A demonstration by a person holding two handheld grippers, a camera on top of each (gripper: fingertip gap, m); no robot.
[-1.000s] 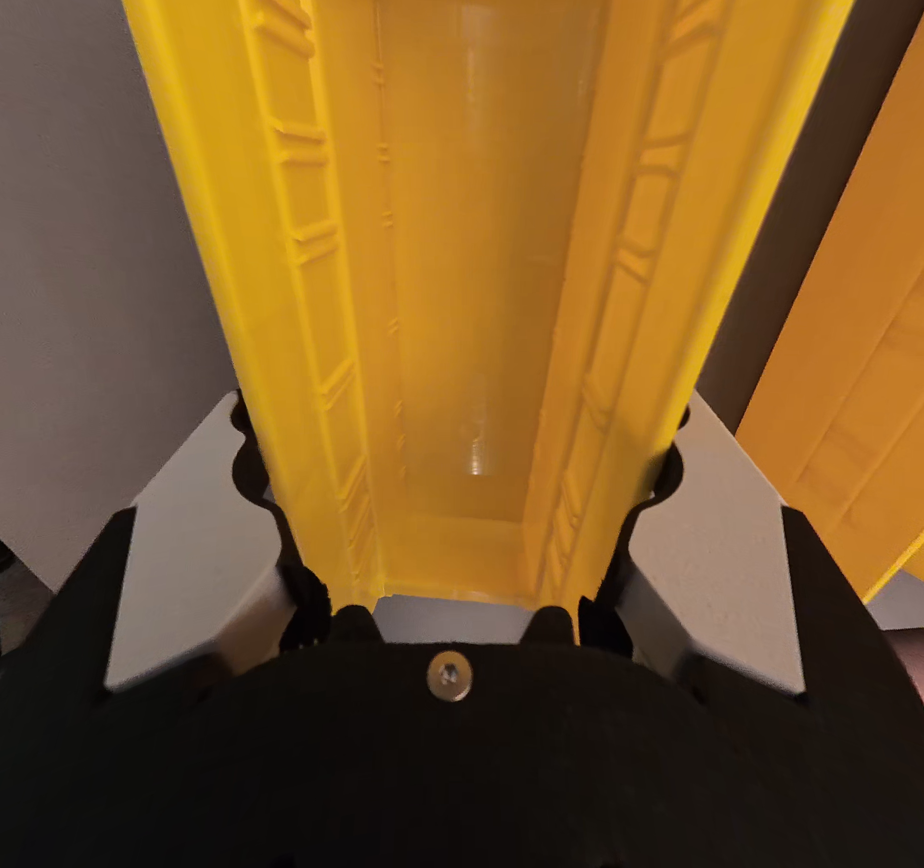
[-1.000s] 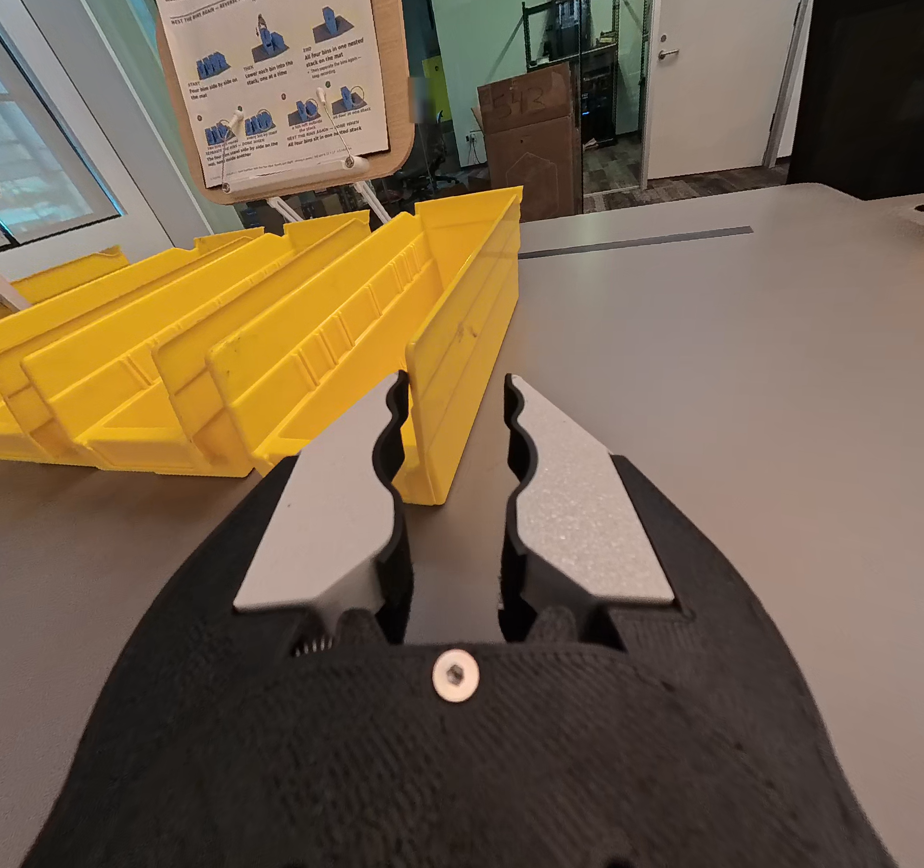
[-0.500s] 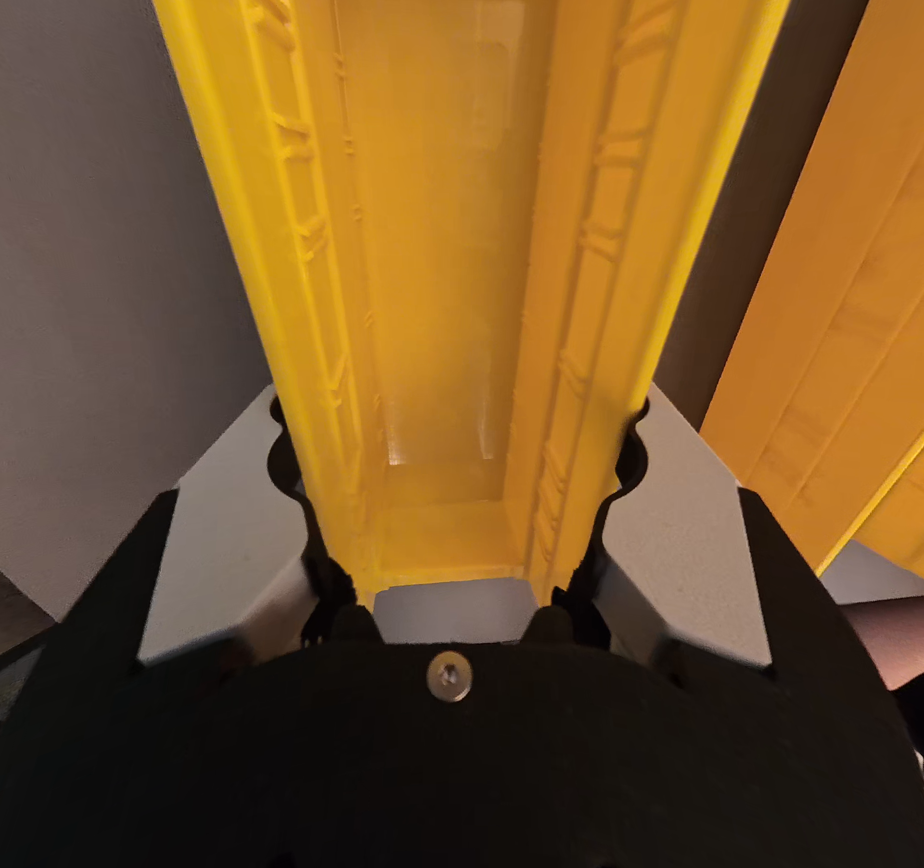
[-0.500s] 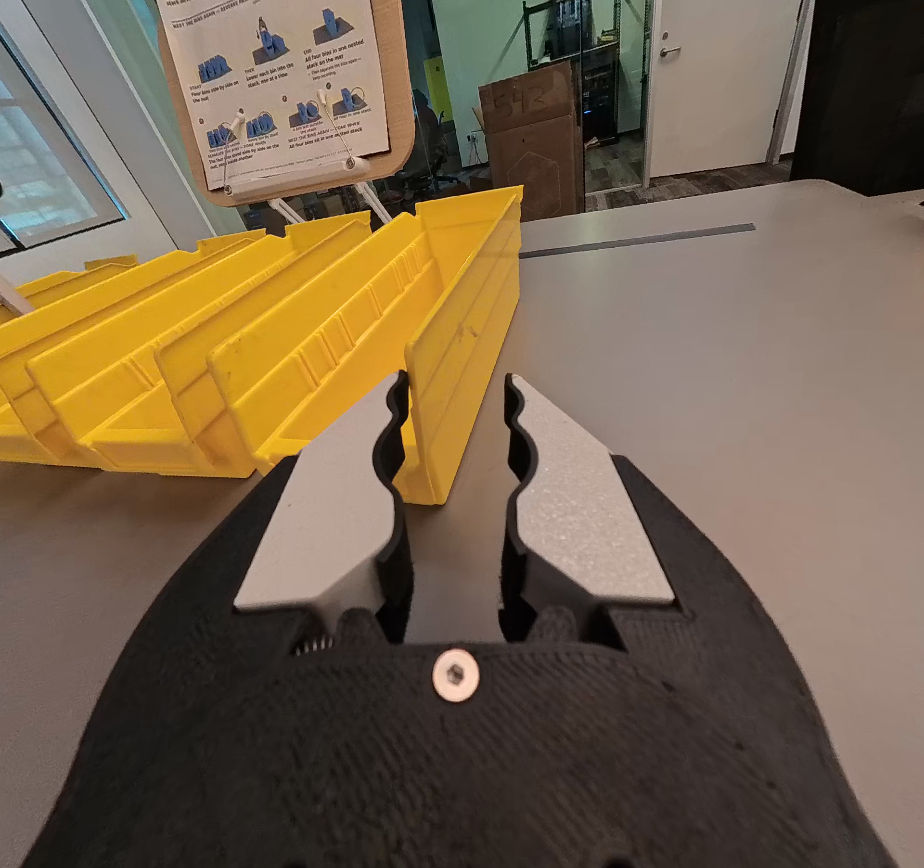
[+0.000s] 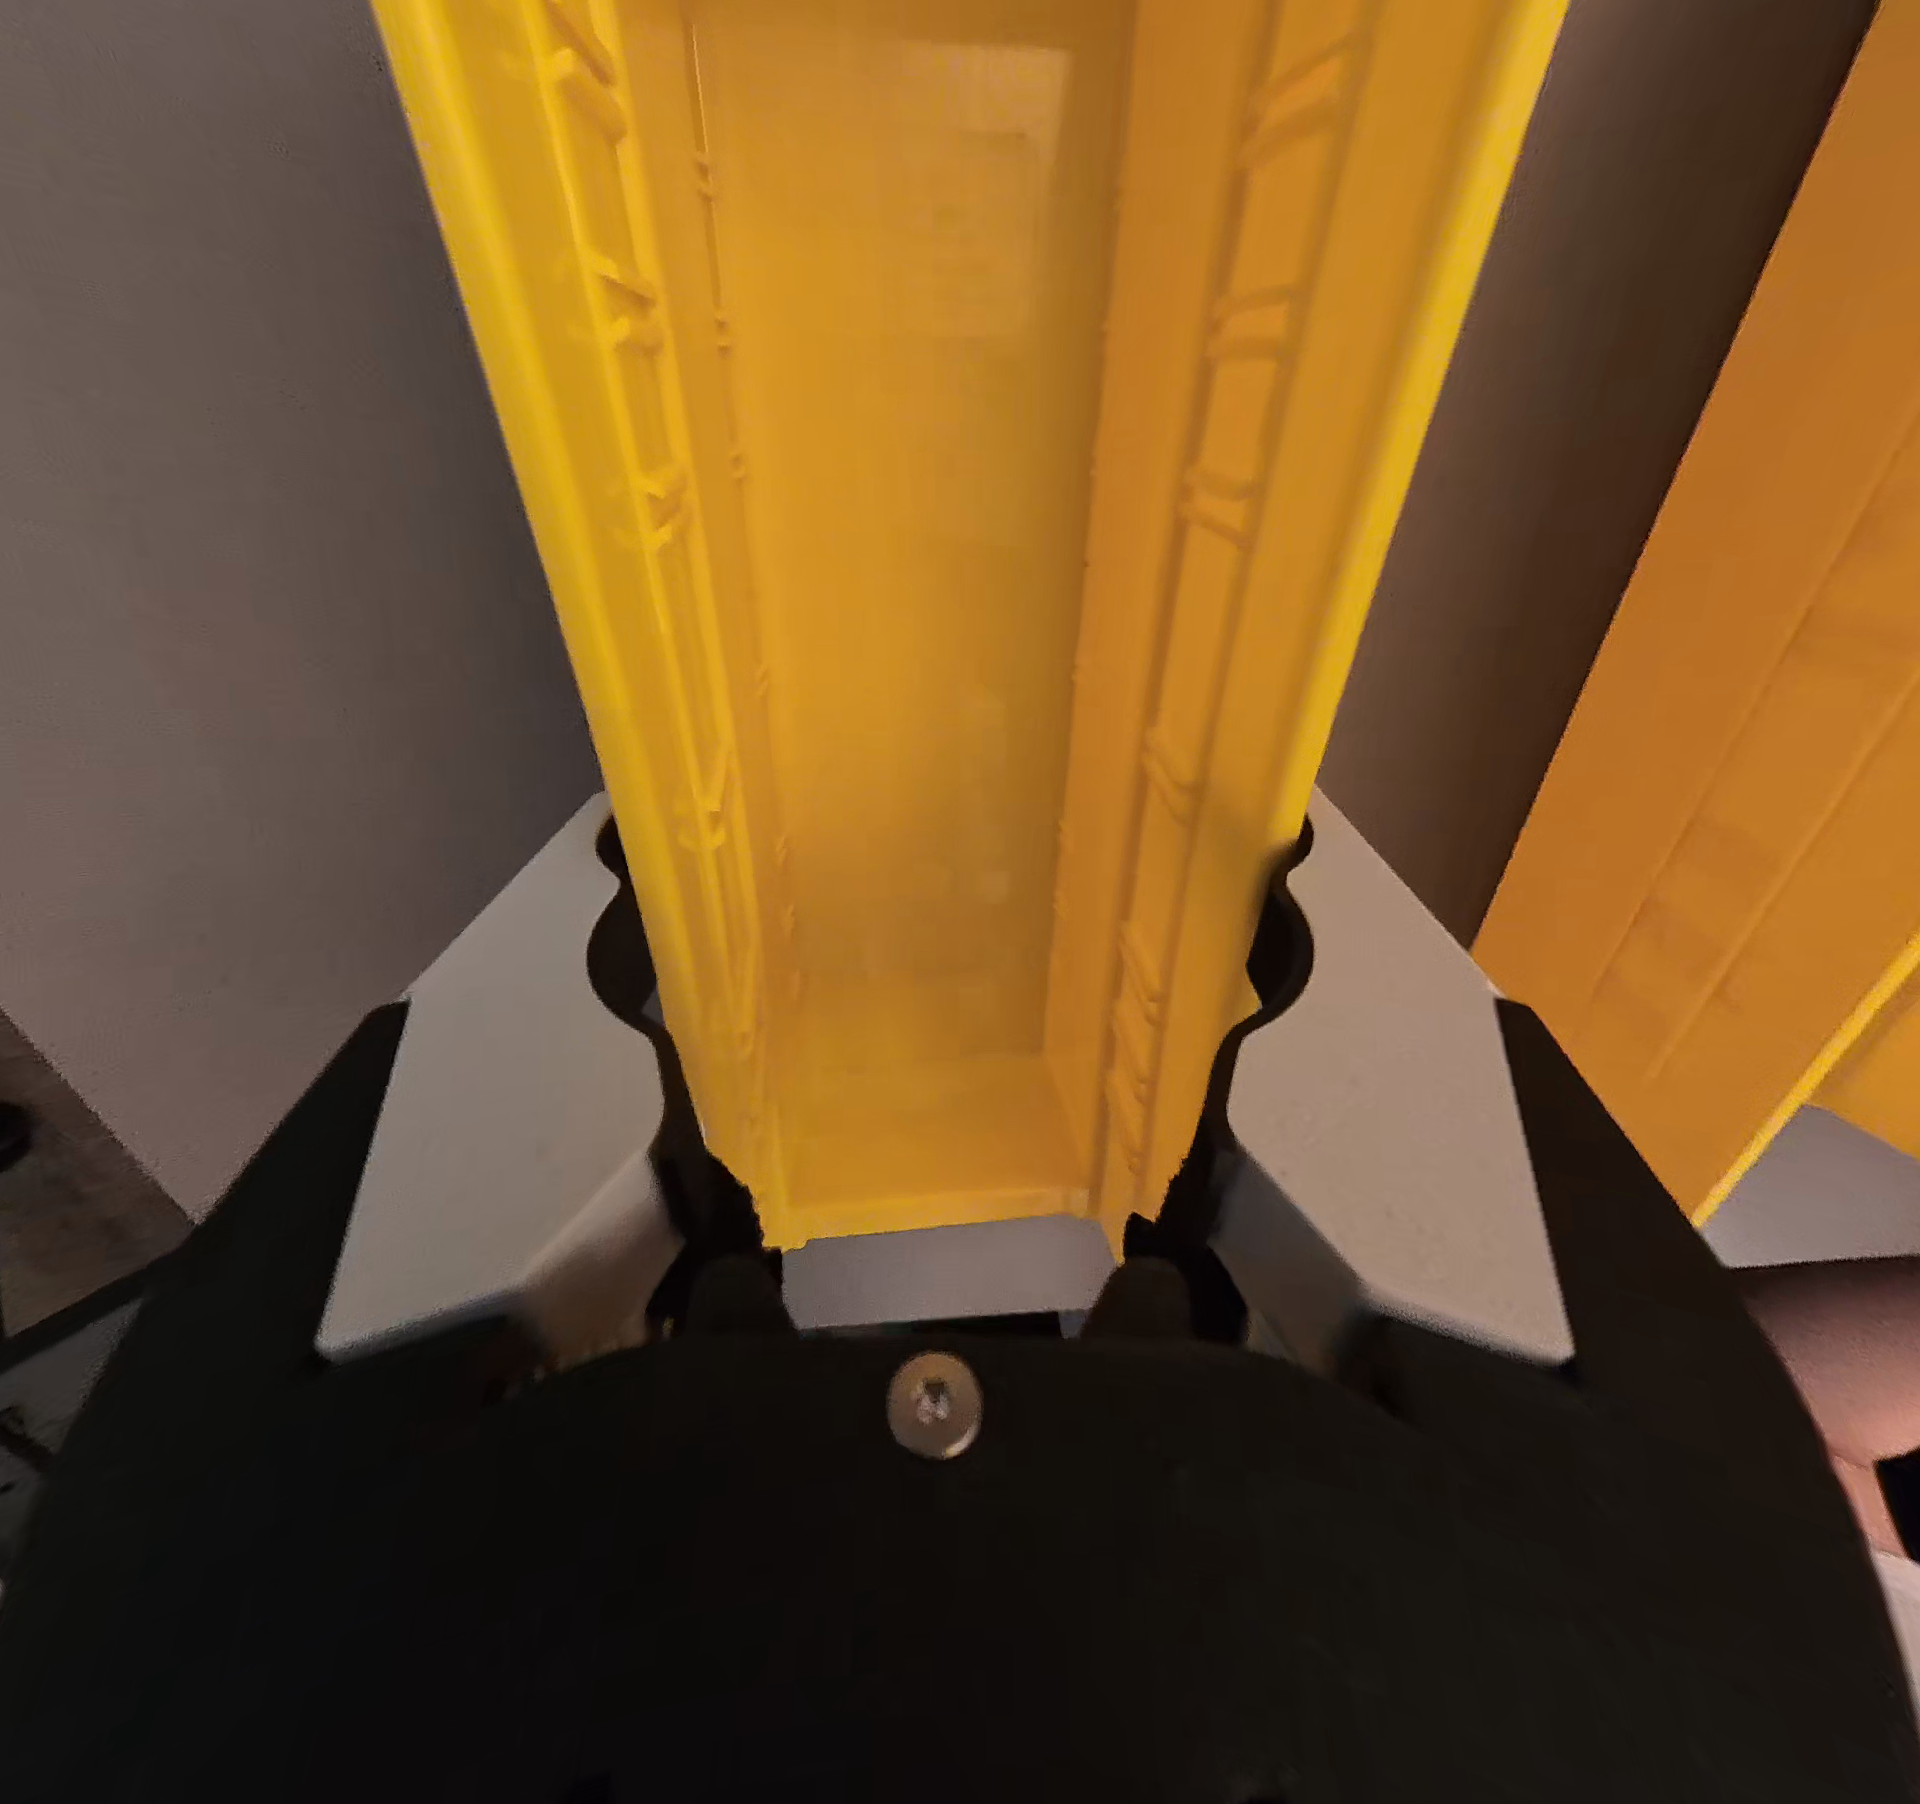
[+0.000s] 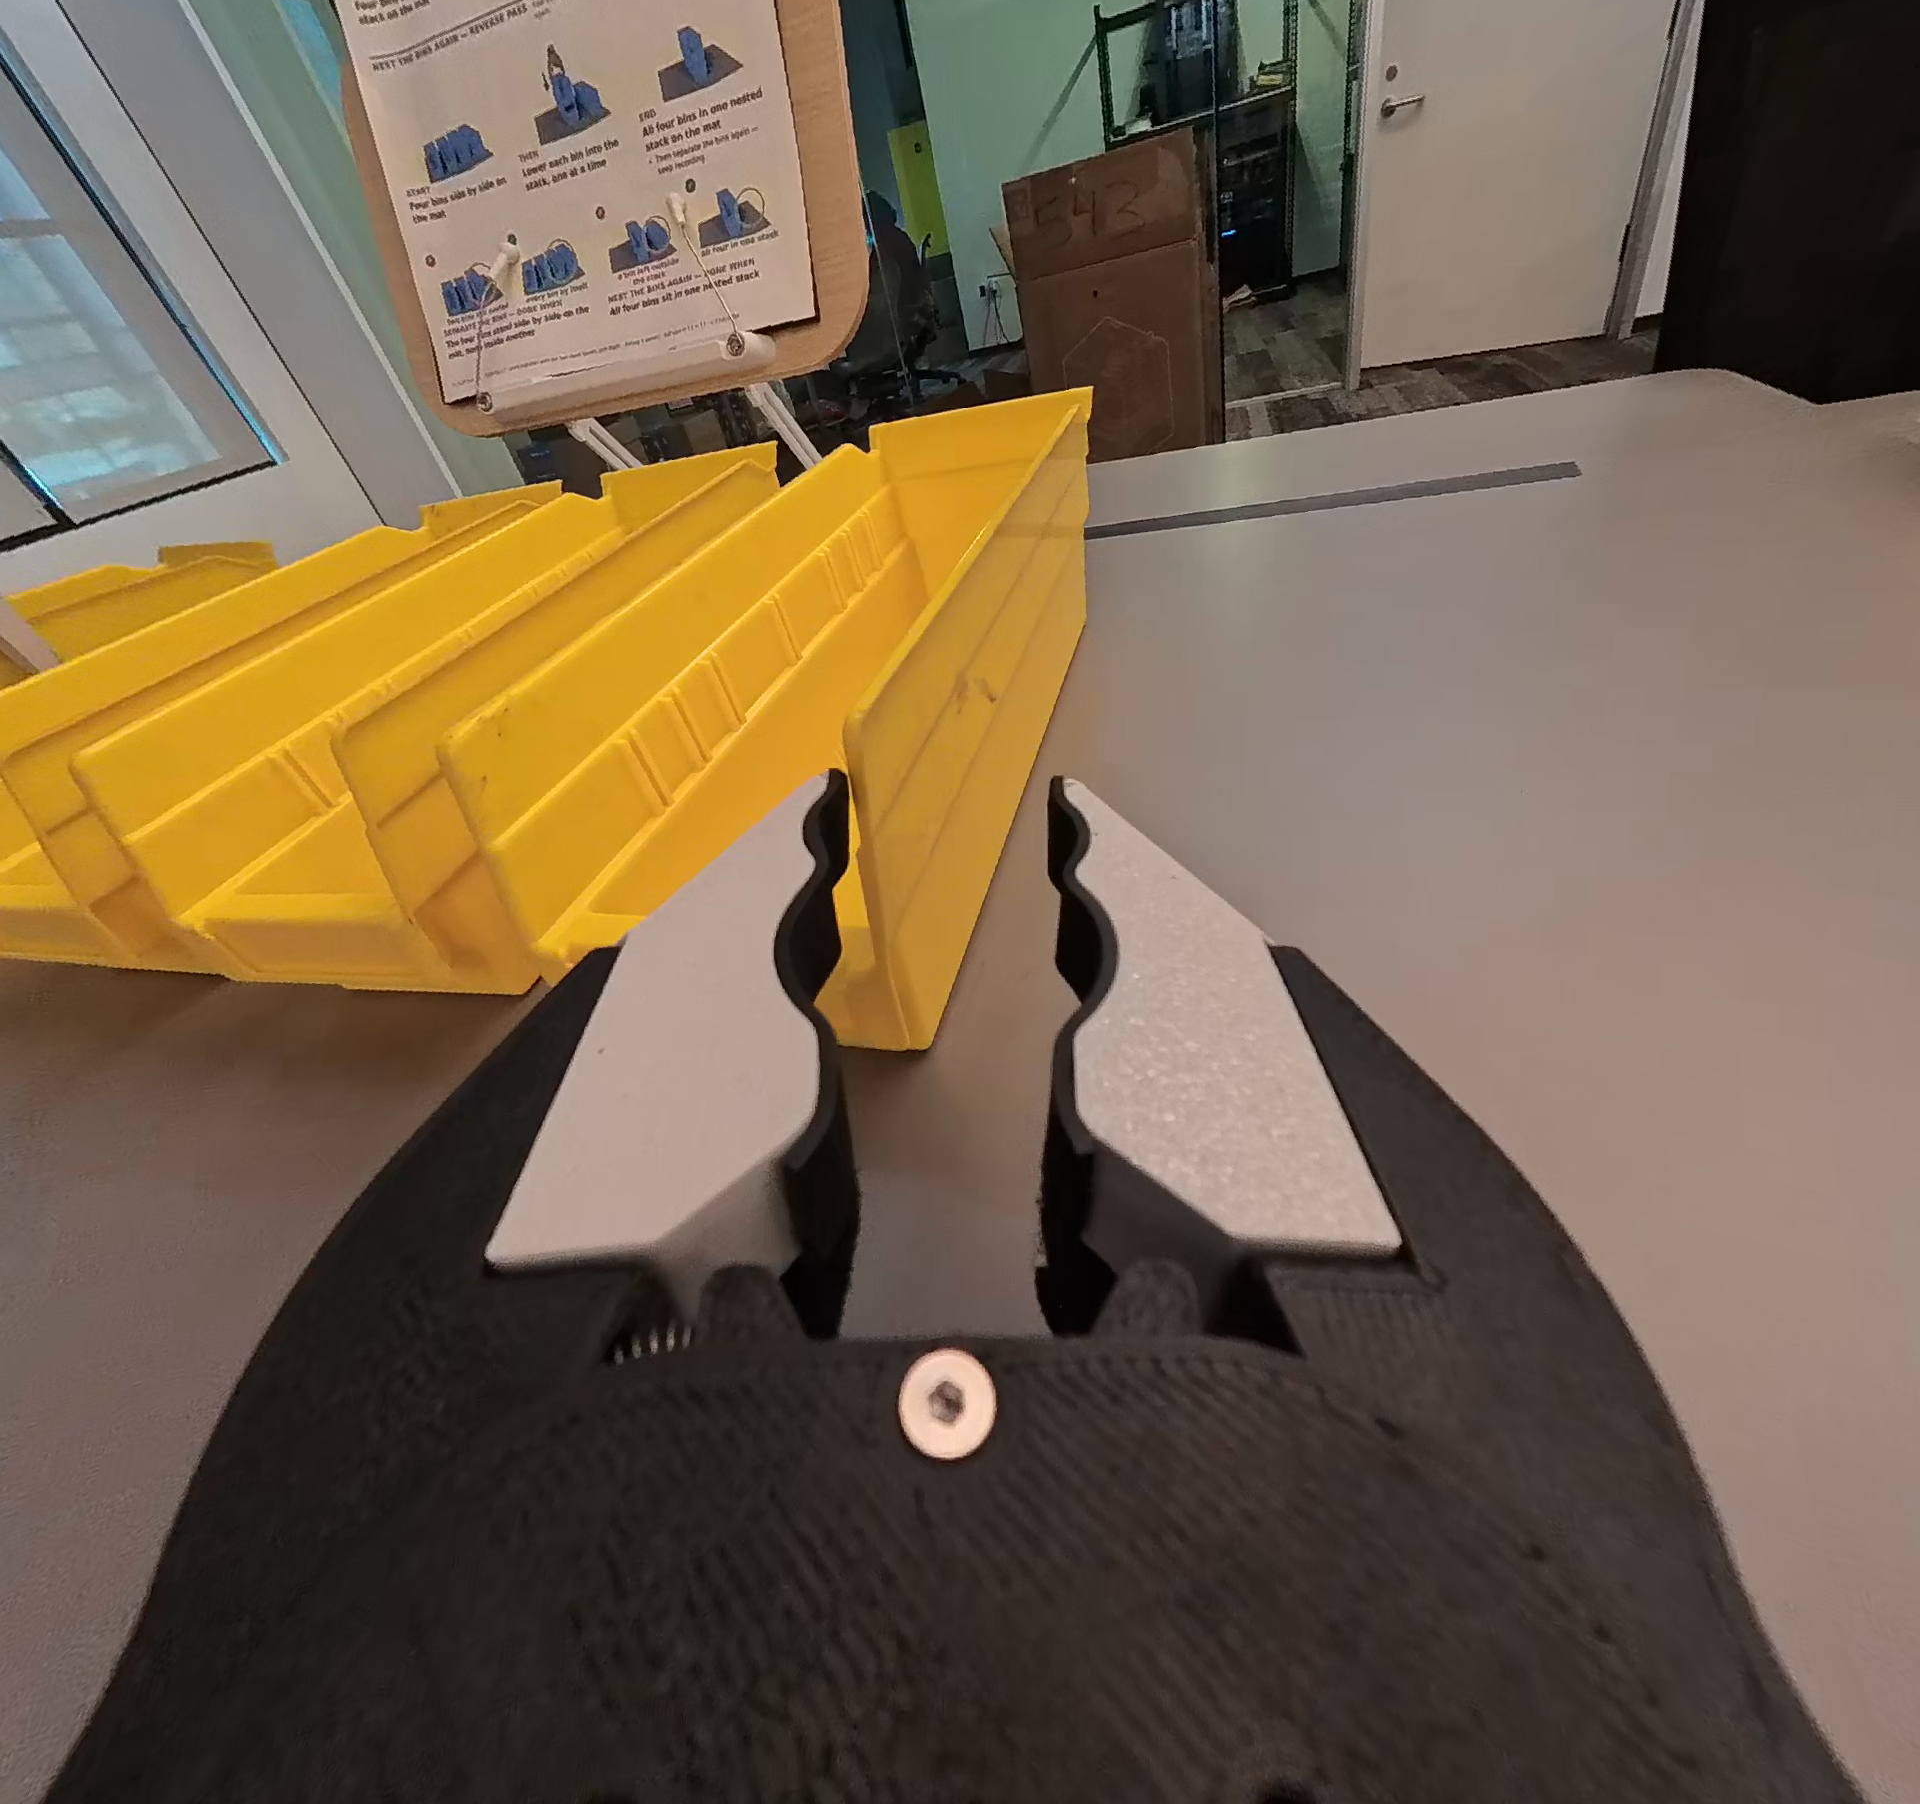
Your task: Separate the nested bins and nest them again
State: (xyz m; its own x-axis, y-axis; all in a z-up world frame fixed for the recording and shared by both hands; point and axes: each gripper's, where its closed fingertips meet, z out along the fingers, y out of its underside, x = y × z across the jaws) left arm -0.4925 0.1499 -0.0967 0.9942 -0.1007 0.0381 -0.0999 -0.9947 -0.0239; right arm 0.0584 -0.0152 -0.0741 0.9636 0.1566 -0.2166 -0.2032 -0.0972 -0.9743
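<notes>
Left tool (image 5: 951, 923) clamped across a yellow bin (image 5: 914, 559); right tool (image 6: 945, 923) idle beside the row.

The left tool's two pads (image 5: 623, 944) press on the outer side walls of the long yellow bin, whose open interior runs straight ahead from the tool – a second bin (image 5: 1714, 715) stands just to its right, apart from it. The right tool hovers over the grey tabletop (image 6: 1455, 767) with its fingers (image 6: 1164, 1006) parted and nothing gripped between them; the near corner of the rightmost bin (image 6: 935, 715) lies just ahead of its left finger, and more yellow bins (image 6: 312, 767) sit side by side farther left – an instruction board (image 6: 592, 144) stands beyond them.
</notes>
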